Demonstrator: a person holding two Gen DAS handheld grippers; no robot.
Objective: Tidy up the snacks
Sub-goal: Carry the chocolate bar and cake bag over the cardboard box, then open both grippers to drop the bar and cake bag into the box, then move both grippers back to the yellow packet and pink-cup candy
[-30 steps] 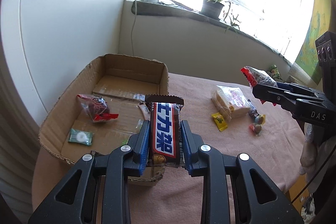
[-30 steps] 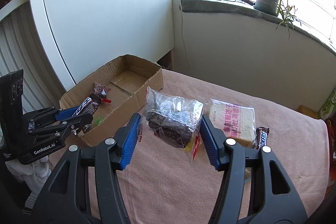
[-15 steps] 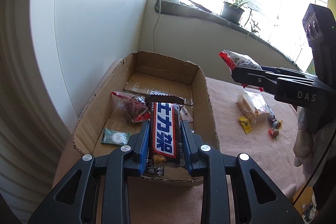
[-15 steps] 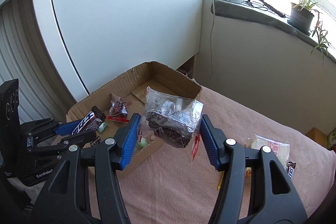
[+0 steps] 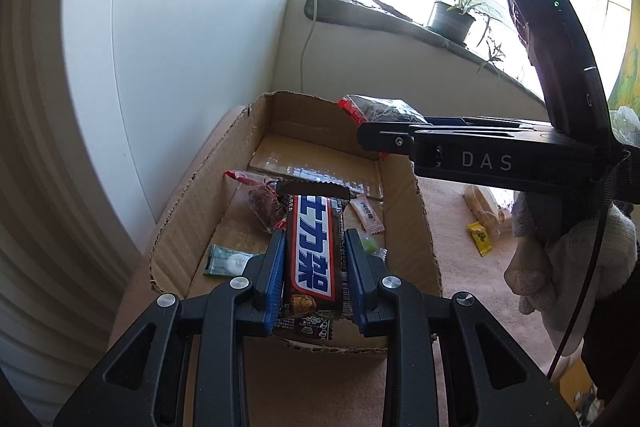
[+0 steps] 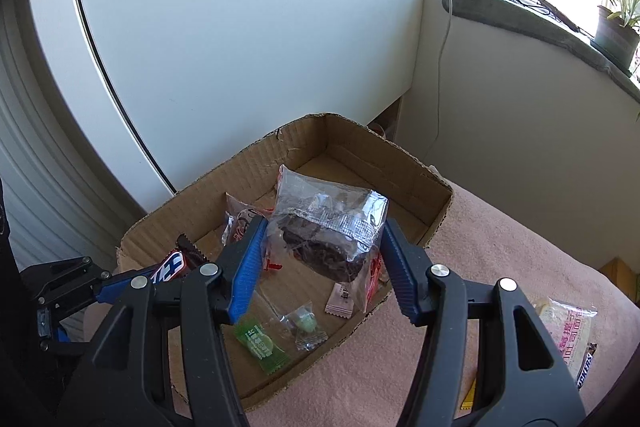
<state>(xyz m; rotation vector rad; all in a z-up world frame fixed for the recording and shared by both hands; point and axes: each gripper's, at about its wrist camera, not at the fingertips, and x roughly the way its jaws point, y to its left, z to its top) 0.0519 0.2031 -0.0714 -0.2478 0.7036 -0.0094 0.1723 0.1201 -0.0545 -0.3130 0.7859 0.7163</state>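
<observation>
Left tool (image 5: 314, 269): closed on a chocolate bar (image 5: 314, 247), blue pads pressing both long edges, bar pointing forward above the near end of the cardboard box (image 5: 404, 187). Lower end of the wrapper tucked behind the pads; small print there too fine to read.

Right tool (image 6: 322, 263): clamped on a clear packet of dark cake (image 6: 324, 235), held over the box interior (image 6: 360, 155). In the left wrist view, only the side of this tool (image 5: 472, 151) visible, with the packet (image 5: 384, 111) partly hidden behind it (jaw gap not visible from that angle).

Box contents, on the floor of the box:
- red-sealed clear packet (image 5: 260, 199), partly covered by the bar; also seen past the right tool's left finger (image 6: 240, 219).
- green sachet (image 5: 228, 261), one end hidden behind the left tool; shown whole in the right wrist view (image 6: 262, 343).
- small pink sachet (image 5: 366, 213).
- clear-wrapped green candy (image 6: 306, 323), only a sliver showing in the left wrist view.

Outside the box, on the pink-covered counter (image 6: 500, 239):
- bread packet (image 6: 568, 331), cut off by the right finger.
- second chocolate bar (image 6: 586, 367), only its end showing.
- yellow sachet (image 5: 480, 237).

Gloved hand (image 5: 560, 259) gripping the right tool's handle; lower part lost at the frame edge.
</observation>
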